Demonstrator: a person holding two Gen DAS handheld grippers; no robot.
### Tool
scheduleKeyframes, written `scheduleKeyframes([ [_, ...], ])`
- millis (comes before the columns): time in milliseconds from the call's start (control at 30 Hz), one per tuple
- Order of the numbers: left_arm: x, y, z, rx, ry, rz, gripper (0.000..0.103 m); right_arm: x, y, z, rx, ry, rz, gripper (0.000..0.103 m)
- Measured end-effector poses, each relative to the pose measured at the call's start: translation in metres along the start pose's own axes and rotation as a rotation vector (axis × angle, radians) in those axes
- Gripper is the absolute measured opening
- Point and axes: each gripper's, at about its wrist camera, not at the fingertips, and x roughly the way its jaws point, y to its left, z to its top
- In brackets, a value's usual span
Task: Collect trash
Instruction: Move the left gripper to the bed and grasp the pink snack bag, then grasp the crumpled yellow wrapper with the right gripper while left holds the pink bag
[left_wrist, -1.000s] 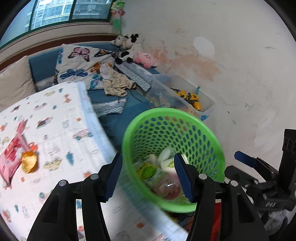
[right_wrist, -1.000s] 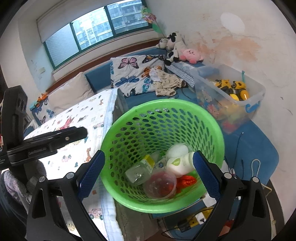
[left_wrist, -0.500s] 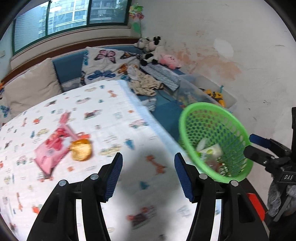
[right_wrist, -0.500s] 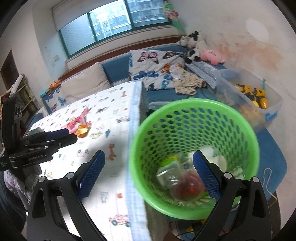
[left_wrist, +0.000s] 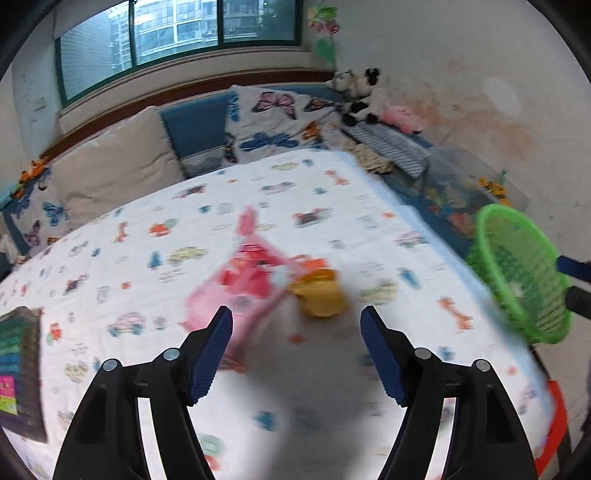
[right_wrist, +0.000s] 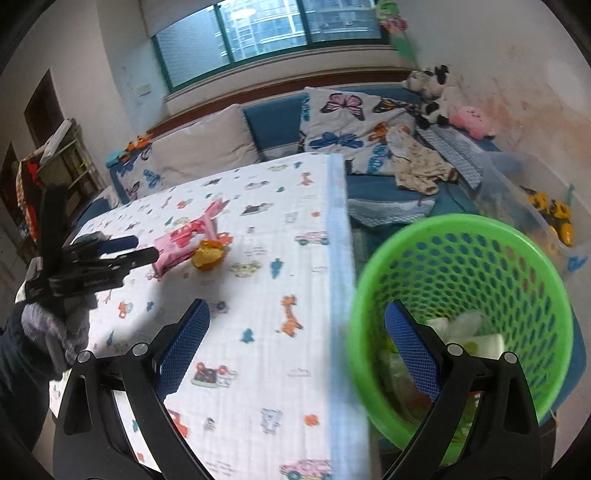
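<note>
Presently on record: table (right_wrist: 258, 369), covered by a white cloth printed with cartoon animals and cars. Pink wrapper (left_wrist: 243, 284) and crumpled orange-yellow wrapper (left_wrist: 321, 295) lie touching near the middle of the cloth (blurred in the left wrist view). Left gripper (left_wrist: 295, 350): jaws wide apart, holding nothing, hovering just short of both wrappers. Right gripper (right_wrist: 295, 347): jaws wide apart, empty, straddling the table's edge. Green perforated basket (right_wrist: 517, 258): beside the table's right edge, containing white and mixed packaging. Behind: blue sofa (right_wrist: 275, 122) with butterfly pillow (right_wrist: 347, 122).
</note>
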Motion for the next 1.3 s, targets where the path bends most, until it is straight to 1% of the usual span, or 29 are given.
scheduleKeyframes([
  [67,0.01,0.011,0.001,0.019,0.025,-0.007,0.073,0.009,0.009,0.004,-0.011,0.009,0.01,0.095],
  [133,0.019,0.022,0.001,0.033,0.034,0.018,0.073,0.018,0.015,0.007,-0.016,0.02,0.02,0.095],
  [200,0.028,0.03,0.001,0.049,0.057,0.003,0.073,0.027,0.022,0.01,-0.023,0.03,0.027,0.095],
  [267,0.036,0.034,0.0,0.072,0.07,0.001,0.073,0.035,0.027,0.012,-0.027,0.041,0.035,0.095],
  [333,0.045,0.038,-0.001,0.095,0.081,0.019,0.073,0.043,0.032,0.014,-0.031,0.05,0.04,0.095],
  [400,0.051,0.04,-0.002,0.105,0.092,0.004,0.073,0.05,0.037,0.016,-0.037,0.061,0.045,0.095],
  [533,0.063,0.045,0.0,0.122,0.1,0.002,0.074,0.066,0.044,0.018,-0.042,0.084,0.057,0.095],
  [600,0.068,0.046,0.001,0.128,0.102,-0.011,0.078,0.073,0.048,0.02,-0.045,0.093,0.063,0.095],
  [700,0.074,0.048,0.002,0.131,0.1,-0.013,0.079,0.085,0.054,0.022,-0.05,0.105,0.071,0.095],
  [733,0.076,0.049,0.002,0.128,0.1,-0.017,0.078,0.089,0.056,0.023,-0.05,0.11,0.078,0.095],
  [800,0.079,0.05,0.001,0.125,0.099,-0.021,0.071,0.096,0.061,0.025,-0.058,0.117,0.082,0.095],
  [867,0.081,0.05,0.0,0.123,0.103,-0.038,0.067,0.104,0.065,0.026,-0.063,0.125,0.087,0.095],
  [933,0.082,0.05,-0.002,0.126,0.104,-0.045,0.066,0.111,0.069,0.027,-0.068,0.135,0.091,0.095],
  [1067,0.085,0.049,-0.006,0.128,0.104,-0.05,0.059,0.125,0.076,0.03,-0.08,0.146,0.098,0.094],
  [1167,0.082,0.05,-0.007,0.123,0.092,-0.048,0.055,0.136,0.082,0.032,-0.094,0.159,0.104,0.092],
  [1200,0.08,0.05,-0.007,0.123,0.089,-0.048,0.051,0.14,0.084,0.033,-0.099,0.163,0.105,0.092],
  [1300,0.074,0.051,-0.008,0.124,0.081,-0.044,0.048,0.154,0.091,0.034,-0.124,0.182,0.105,0.088],
])
